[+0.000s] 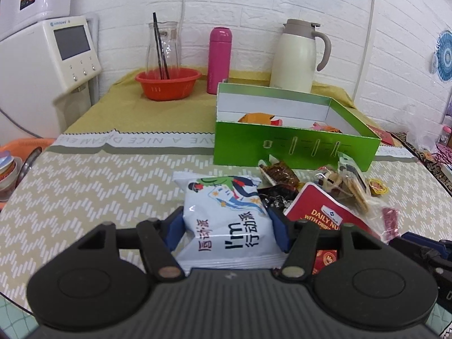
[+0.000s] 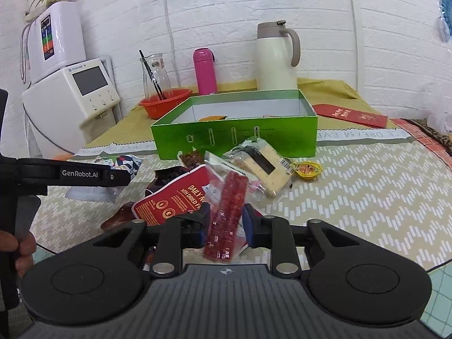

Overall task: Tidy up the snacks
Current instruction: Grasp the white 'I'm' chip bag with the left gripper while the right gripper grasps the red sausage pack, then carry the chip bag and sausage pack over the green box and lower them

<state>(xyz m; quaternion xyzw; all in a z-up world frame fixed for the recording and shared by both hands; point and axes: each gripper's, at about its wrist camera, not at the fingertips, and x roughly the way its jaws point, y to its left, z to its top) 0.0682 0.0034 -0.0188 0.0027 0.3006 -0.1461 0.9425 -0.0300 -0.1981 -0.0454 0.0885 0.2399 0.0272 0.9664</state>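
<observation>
The left hand-held gripper [image 1: 226, 226] is clamped partway closed on a white snack bag [image 1: 226, 220]; its two blue pads [image 1: 278, 231] are pressed against the bag's sides. The bag is held just clear of the tabletop [image 1: 99, 183], with the snack pile at its 2 o'clock. In the right wrist view this gripper is seen from the side at 9 o'clock, the bag hanging beneath its fingers.

The right hand-held gripper [image 2: 226, 223] is shut on a clear packet of red sweets [image 2: 226, 214], which is pinched between the narrow jaws and stands up towards 12 o'clock. The packet is held over a red nut pouch [image 2: 175, 197] that lies in the pile just beside it, at its 10 o'clock.

A green box [image 2: 234, 138], open at the top, is set on the tabletop at 12 o'clock from both grippers, touching the far edge of the pile. An orange packet [image 2: 212, 117] is seen inside it, near the front wall. A cracker pack [image 2: 262, 166] and a small yellow jelly cup [image 2: 306, 169] lie against the box front, at 1 o'clock from the right gripper. A dark brown wrapper [image 1: 279, 173] is found at the left end of the pile.

Behind the box, a pink flask [image 1: 219, 59], a cream jug [image 1: 296, 56] and a red bowl [image 1: 168, 83] holding a glass carafe are lined up along the wall. Fingers of a hand [image 2: 24, 251] are seen at the left edge of the right wrist view.
</observation>
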